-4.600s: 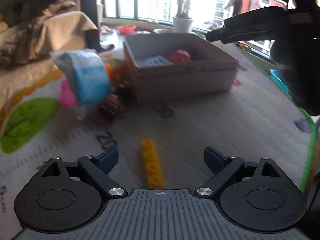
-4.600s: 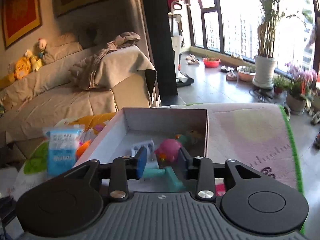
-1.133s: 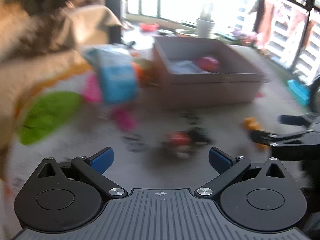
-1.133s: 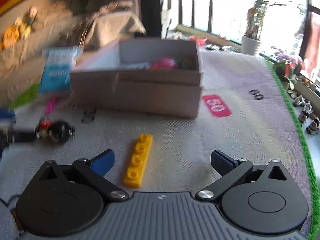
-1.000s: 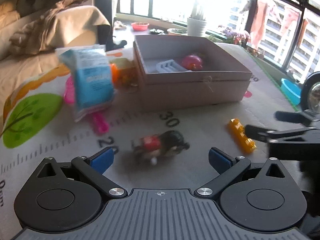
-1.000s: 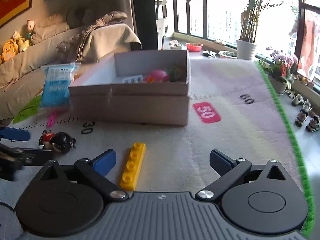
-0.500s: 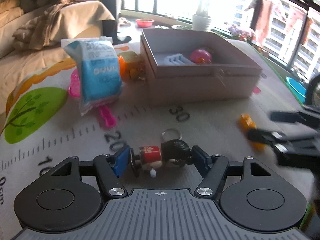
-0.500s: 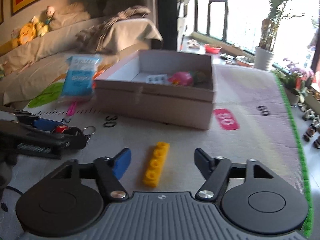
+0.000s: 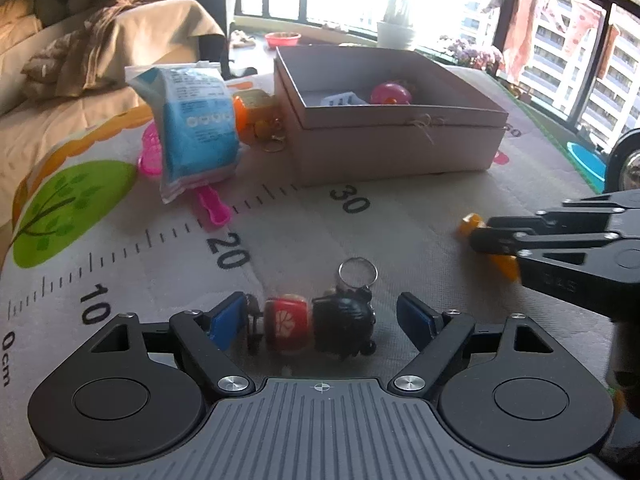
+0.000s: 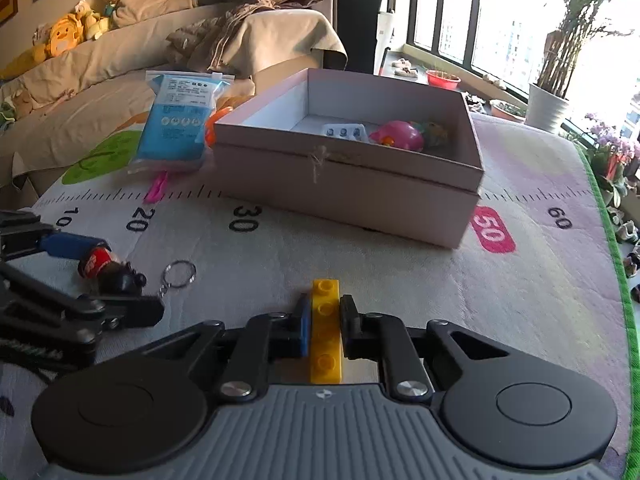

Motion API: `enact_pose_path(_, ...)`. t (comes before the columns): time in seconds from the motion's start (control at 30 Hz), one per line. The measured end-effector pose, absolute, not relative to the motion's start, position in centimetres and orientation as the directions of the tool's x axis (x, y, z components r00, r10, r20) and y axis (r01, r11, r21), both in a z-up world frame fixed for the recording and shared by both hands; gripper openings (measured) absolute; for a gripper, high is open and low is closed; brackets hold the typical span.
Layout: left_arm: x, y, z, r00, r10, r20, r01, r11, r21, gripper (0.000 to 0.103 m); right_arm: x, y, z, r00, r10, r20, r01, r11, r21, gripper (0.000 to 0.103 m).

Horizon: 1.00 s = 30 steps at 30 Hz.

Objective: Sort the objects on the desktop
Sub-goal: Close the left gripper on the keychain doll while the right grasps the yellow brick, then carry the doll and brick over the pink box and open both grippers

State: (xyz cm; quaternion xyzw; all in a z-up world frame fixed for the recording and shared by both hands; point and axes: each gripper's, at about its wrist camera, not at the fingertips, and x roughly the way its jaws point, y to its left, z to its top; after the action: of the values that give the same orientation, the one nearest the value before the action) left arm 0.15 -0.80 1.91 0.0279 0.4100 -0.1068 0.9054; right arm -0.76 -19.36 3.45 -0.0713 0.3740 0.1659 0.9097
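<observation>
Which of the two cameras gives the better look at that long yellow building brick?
The right wrist view: the yellow brick sits centred, studs visible, pinched between the right gripper fingers. In the left wrist view only two blurred orange-yellow ends show, the rest hidden behind that gripper.

Sofa (image 10: pixel 120 48), plush toys (image 10: pixel 72 28), potted plant (image 10: pixel 548 96)

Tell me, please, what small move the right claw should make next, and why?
Probably lift the yellow brick off the mat: the right claw looks shut on its sides, and the open box sits just ahead. The left claw is open around the doll keychain.
</observation>
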Motion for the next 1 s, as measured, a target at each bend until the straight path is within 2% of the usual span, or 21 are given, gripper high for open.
enact_pose_path(0.13,0.4,-1.0,1.9,0.646,-0.151,-0.748,0.202,0.979,-0.024,0.078,-1.2,-20.3,3.6,0.665,0.247,-0.705,-0.34,0.94,0.009,0.014)
enact_pose_path(0.2,0.4,-1.0,1.9,0.651,-0.141,-0.746,0.197,0.98,-0.014,0.071,-1.2,-20.6,3.8,0.667,0.25,-0.702,-0.336,0.942,0.017,0.014)
enact_pose_path(0.3,0.0,-1.0,2.5,0.667,-0.153,-0.729,0.21,0.978,-0.013,0.07,-1.3,-21.1,4.5,0.669,0.272,-0.692,-0.339,0.94,0.041,0.014)
enact_pose_path(0.47,0.6,-1.6,7.5,0.756,-0.224,-0.615,0.291,0.957,0.01,0.07,-0.9,-22.7,8.7,0.717,0.318,-0.62,-0.346,0.935,0.08,0.014)
enact_pose_path(0.63,4.4,-3.5,11.9,0.836,-0.248,-0.49,0.327,0.941,0.082,0.07,1.5,-22.8,13.9,0.809,0.264,-0.526,-0.319,0.948,-0.014,0.014)
enact_pose_path(0.73,8.1,-4.7,12.2,0.849,-0.238,-0.472,0.31,0.947,0.08,0.07,3.4,-22.7,15.0,0.839,0.232,-0.492,-0.291,0.956,-0.046,0.014)
enact_pose_path(0.83,11.2,-5.2,11.2,0.841,-0.221,-0.493,0.289,0.955,0.065,0.072,5.2,-22.8,15.0,0.839,0.219,-0.498,-0.275,0.961,-0.04,0.014)
enact_pose_path(0.9,12.0,-5.1,10.4,0.823,-0.215,-0.526,0.281,0.958,0.048,0.082,6.2,-22.9,14.6,0.836,0.203,-0.509,-0.26,0.965,-0.043,0.014)
enact_pose_path(1.0,10.5,-4.3,9.4,0.814,-0.217,-0.538,0.278,0.96,0.033,0.092,7.1,-23.0,13.8,0.829,0.191,-0.525,-0.252,0.967,-0.046,0.014)
